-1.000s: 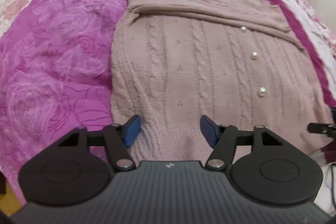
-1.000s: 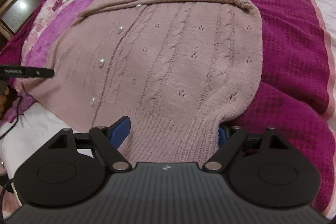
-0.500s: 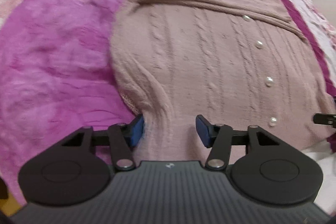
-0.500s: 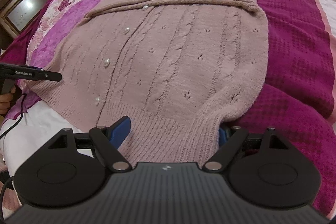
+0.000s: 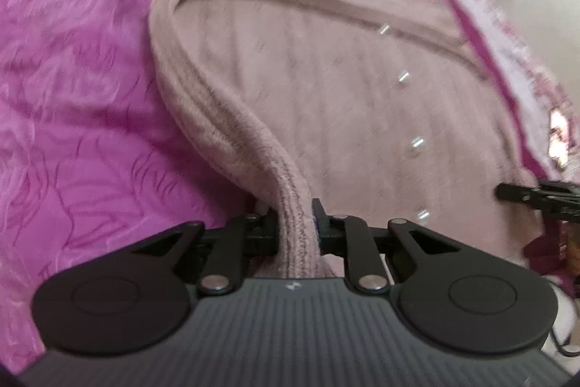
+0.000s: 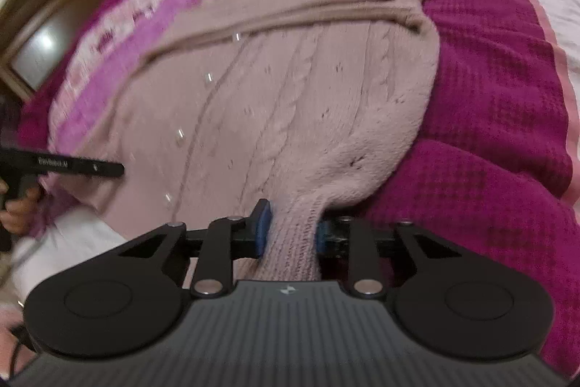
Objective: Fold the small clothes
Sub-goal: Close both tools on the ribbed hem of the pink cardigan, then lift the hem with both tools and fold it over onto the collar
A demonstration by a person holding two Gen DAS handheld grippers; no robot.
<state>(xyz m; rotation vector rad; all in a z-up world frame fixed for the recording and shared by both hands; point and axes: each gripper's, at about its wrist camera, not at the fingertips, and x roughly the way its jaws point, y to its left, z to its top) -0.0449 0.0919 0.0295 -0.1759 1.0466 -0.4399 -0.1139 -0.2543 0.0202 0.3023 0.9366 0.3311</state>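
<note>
A dusty-pink cable-knit cardigan (image 5: 326,89) with pearl buttons lies flat on the bed, sleeves folded across its top. My left gripper (image 5: 295,227) is shut on the ribbed hem at the cardigan's left bottom corner, which is bunched and lifted. My right gripper (image 6: 290,229) is shut on the ribbed hem at the right bottom corner of the cardigan (image 6: 290,97), also bunched up between the blue pads. Each gripper shows at the edge of the other's view, the right one in the left wrist view (image 5: 536,196) and the left one in the right wrist view (image 6: 72,165).
The bed is covered with a magenta rose-pattern blanket (image 5: 72,97) and a dark magenta waffle blanket (image 6: 489,97). A wooden headboard (image 6: 54,24) stands at the far left of the right wrist view. A white sheet edge (image 6: 72,242) lies near the hem.
Both grippers have closed on the cardigan's bottom hem corners, which were only between open jaws before. The gripped corners are now bunched and raised.
</note>
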